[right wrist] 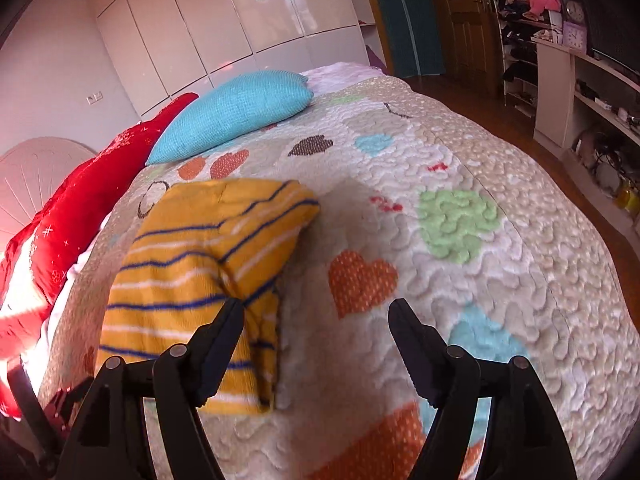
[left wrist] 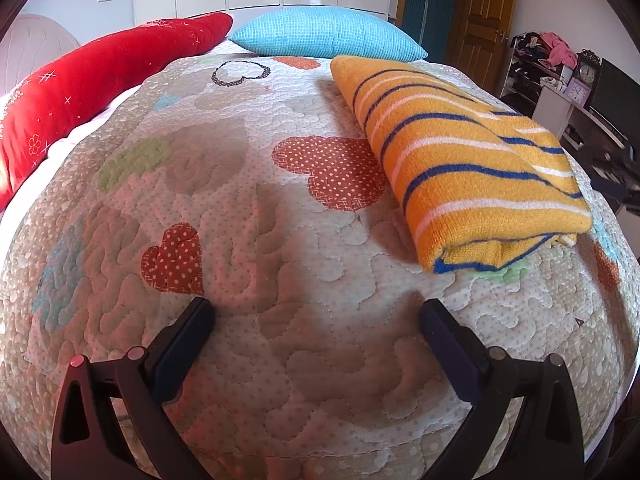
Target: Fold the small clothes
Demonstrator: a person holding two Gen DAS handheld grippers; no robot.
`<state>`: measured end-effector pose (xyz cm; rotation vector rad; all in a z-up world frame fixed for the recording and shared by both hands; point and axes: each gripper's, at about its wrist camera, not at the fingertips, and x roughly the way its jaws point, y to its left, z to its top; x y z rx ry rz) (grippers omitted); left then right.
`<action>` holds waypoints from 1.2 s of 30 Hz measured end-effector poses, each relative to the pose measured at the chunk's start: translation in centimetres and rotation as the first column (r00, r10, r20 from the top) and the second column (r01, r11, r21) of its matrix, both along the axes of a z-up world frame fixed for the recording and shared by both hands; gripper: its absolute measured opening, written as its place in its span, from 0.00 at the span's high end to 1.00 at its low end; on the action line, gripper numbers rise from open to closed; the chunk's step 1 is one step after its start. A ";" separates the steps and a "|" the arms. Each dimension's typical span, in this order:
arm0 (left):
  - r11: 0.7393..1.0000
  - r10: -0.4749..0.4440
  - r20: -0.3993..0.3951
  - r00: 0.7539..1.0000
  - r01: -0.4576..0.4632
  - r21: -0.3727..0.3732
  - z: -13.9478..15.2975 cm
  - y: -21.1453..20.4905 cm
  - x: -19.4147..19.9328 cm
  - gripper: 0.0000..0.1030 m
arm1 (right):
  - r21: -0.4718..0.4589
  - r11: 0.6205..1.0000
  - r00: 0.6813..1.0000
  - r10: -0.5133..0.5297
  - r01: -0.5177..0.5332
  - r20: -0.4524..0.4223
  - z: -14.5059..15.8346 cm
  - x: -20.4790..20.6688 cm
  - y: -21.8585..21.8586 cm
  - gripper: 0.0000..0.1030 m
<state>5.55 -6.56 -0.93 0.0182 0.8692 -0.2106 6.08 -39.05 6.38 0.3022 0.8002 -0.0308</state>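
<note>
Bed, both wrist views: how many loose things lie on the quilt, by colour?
Red: 1, the long red pillow
Turquoise: 1, the turquoise waffle-knit cushion
Orange-yellow: 1, the folded orange-yellow garment with blue and white stripes
Total: 3

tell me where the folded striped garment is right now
The folded orange striped garment lies on the heart-patterned quilt, right of centre in the left wrist view, nearer than the blue pillow; in the right wrist view it lies beside the right gripper.

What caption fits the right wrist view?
Open right gripper above folded orange striped garment on heart-patterned quilt.
</note>
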 end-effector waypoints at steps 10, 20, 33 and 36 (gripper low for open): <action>1.000 0.002 -0.001 1.000 -0.002 0.010 0.0 -0.1 0.0 0.00 | -0.017 1.000 1.000 -0.015 0.015 -0.003 -4.1 -4.8 4.4 0.16; 1.000 0.003 0.000 1.000 -0.003 0.009 0.0 0.0 0.0 0.00 | -0.122 0.992 1.000 0.013 -0.016 -0.027 -4.8 -4.5 6.4 0.10; 1.000 -0.001 -0.001 1.000 0.001 -0.017 0.1 0.3 0.2 0.00 | -0.113 0.994 1.000 -0.004 0.003 -0.015 -4.9 -4.9 6.3 0.10; 1.000 -0.001 -0.001 1.000 0.000 -0.017 0.1 0.3 0.2 0.00 | -0.192 0.981 0.999 -0.020 0.011 -0.046 -5.0 -4.5 7.2 0.10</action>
